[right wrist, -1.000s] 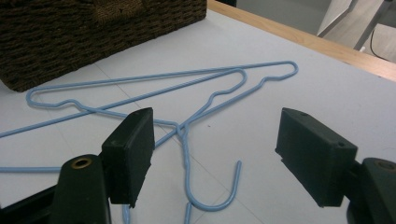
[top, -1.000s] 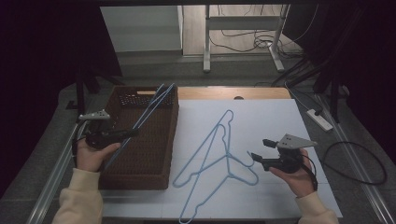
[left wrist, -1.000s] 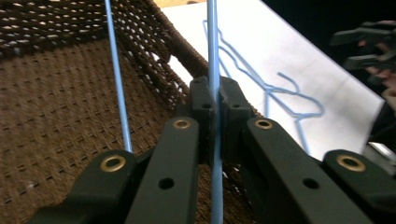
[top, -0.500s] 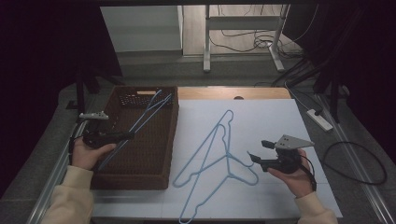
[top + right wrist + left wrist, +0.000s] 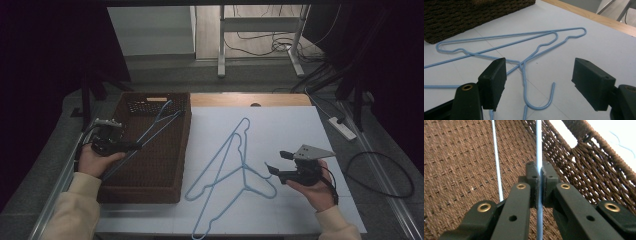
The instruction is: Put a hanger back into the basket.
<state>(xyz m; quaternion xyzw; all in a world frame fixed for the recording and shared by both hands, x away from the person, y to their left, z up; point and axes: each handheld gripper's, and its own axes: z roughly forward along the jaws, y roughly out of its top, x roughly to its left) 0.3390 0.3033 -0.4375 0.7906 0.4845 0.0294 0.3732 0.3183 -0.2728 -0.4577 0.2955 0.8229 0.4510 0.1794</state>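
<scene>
1. The left gripper (image 5: pixel 131 146) has its fingers (image 5: pixel 534 178) clamped on the wire of a blue hanger (image 5: pixel 150 131); that hanger slants over the brown woven basket (image 5: pixel 150 192) at the left of the bench (image 5: pixel 300 125), its far end touching or just over the back rim.
2. Compared with a second ago, this hanger sits lower and flatter, and the left hand (image 5: pixel 95 160) has sunk with it; the hanger seems about to be laid in the basket.
3. The right gripper (image 5: pixel 274 169) has not moved; its fingers (image 5: pixel 494 80) stand wide and hold nothing, just above the hook of two more blue hangers (image 5: pixel 235 165) lying crossed on the bench.
4. Whether the carried hanger already touches the basket floor is hard to tell; its near end is cut off behind the left hand.
</scene>
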